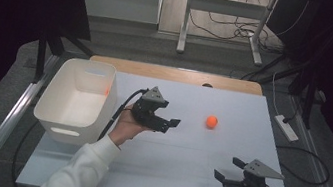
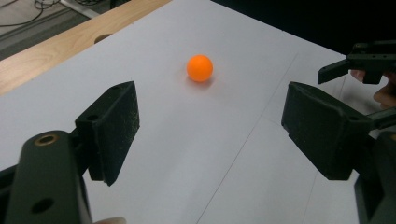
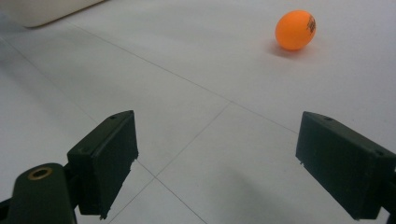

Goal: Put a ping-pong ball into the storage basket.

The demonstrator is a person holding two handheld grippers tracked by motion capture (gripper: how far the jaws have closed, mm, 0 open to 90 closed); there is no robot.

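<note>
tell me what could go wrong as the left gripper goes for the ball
1. The ball sits loose on the smooth table; a nudge from one of the fingers could send it rolling away.
2. The left gripper is open but still short of the ball, so closing now would likely grab nothing.
3. The bin lies on the far side of the left hand, so a weak grip might drop the ball on the way.
</note>
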